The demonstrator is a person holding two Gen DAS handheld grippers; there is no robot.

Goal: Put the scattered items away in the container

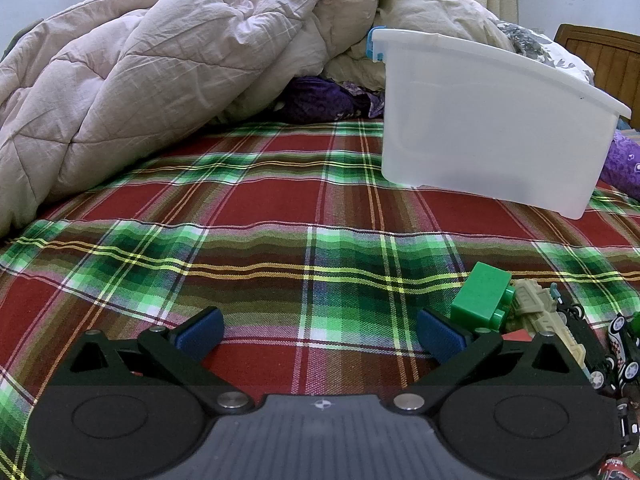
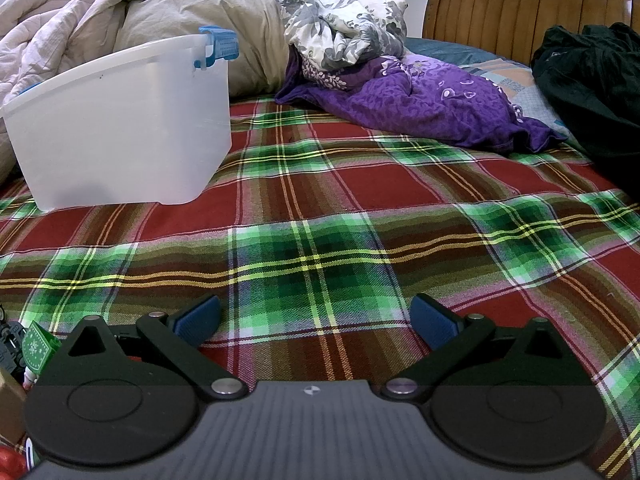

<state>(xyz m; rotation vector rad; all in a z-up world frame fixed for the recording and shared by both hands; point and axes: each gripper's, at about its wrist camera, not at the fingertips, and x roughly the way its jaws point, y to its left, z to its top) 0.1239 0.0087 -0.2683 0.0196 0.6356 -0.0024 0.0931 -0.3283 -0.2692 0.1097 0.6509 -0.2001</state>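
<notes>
A translucent white plastic bin (image 1: 492, 128) with blue latches stands on the plaid bedsheet; it also shows at the left of the right wrist view (image 2: 120, 128). My left gripper (image 1: 320, 334) is open and empty, low over the sheet. Just right of its right finger lie a green toy brick (image 1: 482, 298), a beige toy vehicle (image 1: 544, 316) and small toy cars (image 1: 620, 344). My right gripper (image 2: 316, 324) is open and empty over bare sheet. A green patterned toy piece (image 2: 38, 346) lies at its lower left.
A rumpled pink quilt (image 1: 140, 80) is piled at the back left. Purple cloth (image 2: 432, 100), a floral pillow (image 2: 340, 28) and dark clothing (image 2: 592, 92) lie near the wooden headboard (image 2: 520, 4). Plaid sheet (image 2: 360, 208) stretches between the grippers and the bin.
</notes>
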